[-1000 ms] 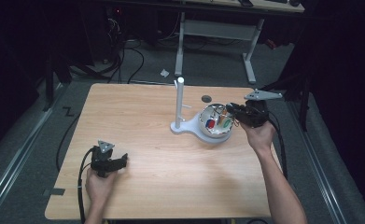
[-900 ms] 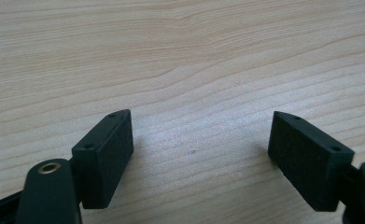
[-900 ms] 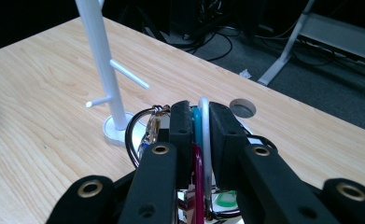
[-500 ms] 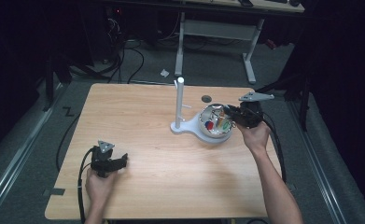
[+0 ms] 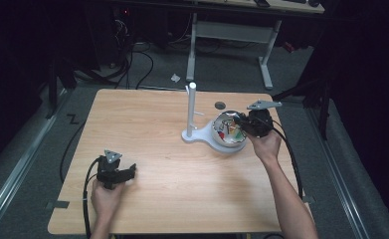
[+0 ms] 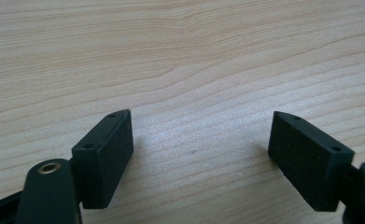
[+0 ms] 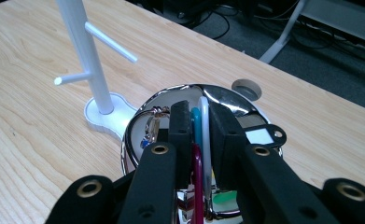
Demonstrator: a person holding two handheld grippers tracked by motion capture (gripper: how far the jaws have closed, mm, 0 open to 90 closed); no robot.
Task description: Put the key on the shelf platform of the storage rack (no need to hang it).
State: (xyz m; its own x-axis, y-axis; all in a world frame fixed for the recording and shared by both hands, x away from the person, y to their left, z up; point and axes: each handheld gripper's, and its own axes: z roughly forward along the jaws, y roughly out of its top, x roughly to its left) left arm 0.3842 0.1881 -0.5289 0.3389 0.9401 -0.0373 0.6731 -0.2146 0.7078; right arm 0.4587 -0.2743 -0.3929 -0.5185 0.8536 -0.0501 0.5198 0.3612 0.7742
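Gripping coloured rings (image 7: pixel 200 140) over far-right bowl (image 5: pixel 221 142) with right gripper (image 7: pixel 200 122) | left gripper (image 6: pixel 201 144) resting near-left on worktop (image 5: pixel 152 124), jaws standing wide

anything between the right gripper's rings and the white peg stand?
Nothing visible. The right gripper is shut on a few thin coloured rings above the shiny bowl. The white peg stand rises just beside the bowl, its base touching the bowl's rim, with open air between the rings and its pegs.
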